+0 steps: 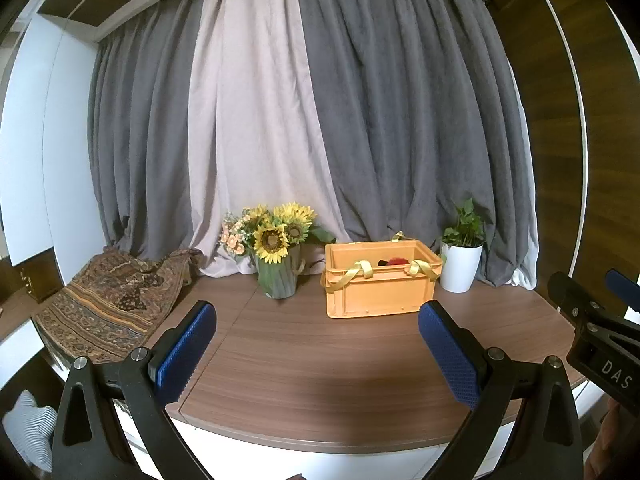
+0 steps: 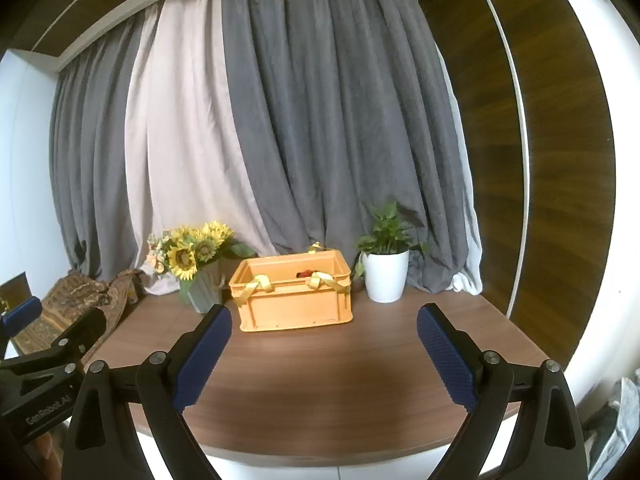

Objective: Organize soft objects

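A: Soft objects? A red one (image 1: pixel 396 261) lies inside the orange crate (image 1: pixel 380 292), which sits on the wooden table (image 1: pixel 300 360) between the sunflower vase (image 1: pixel 278 276) and the white plant pot (image 1: pixel 460 266).

B: And the grippers?

A: The left gripper (image 1: pixel 318 354) and the right gripper (image 2: pixel 324 354) both hover over the table's near edge, fingers spread wide, holding nothing.

B: The patterned cloth (image 1: pixel 108 304)?

A: Heaped at the table's left end.

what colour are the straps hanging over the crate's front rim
Pale yellow straps, clearest in the left wrist view.

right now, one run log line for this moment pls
left gripper open, empty | right gripper open, empty | orange crate on table, red item inside
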### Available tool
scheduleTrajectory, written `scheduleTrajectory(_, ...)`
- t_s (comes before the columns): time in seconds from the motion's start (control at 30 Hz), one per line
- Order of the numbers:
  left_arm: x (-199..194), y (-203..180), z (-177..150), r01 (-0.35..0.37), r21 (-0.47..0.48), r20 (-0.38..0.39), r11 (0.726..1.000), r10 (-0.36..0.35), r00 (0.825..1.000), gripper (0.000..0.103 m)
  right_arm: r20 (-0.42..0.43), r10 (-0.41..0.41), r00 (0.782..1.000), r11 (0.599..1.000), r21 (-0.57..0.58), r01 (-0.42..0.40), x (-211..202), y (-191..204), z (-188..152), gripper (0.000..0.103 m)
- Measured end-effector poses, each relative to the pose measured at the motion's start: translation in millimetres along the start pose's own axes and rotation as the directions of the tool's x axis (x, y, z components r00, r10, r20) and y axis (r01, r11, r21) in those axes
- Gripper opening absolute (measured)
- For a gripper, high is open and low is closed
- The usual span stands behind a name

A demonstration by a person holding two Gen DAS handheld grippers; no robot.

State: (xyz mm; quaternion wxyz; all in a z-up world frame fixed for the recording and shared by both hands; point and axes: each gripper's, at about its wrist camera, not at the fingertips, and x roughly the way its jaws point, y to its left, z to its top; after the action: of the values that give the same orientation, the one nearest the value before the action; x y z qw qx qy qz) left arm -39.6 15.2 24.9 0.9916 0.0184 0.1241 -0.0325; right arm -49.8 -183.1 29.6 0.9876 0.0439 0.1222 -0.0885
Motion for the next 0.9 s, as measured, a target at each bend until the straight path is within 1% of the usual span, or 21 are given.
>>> scheduleTrajectory(0.27,-4.8,-2.2,0.4,0.007,0.001,0.001,1.0,-0.007,1.0,0.103,0.009,-0.006,1.0,1.0,0.001,0.006,-7.5,-2.9,0.6,0.095)
scheduleTrajectory(0.9,-7.0,0.1,1.7,0.024,-0.004,-0.001,1.0,-0.024,1.0,0.103,0.009,-0.013,1.0,1.0,0.003,0.012,-10.3,-5.9,2.4,0.095)
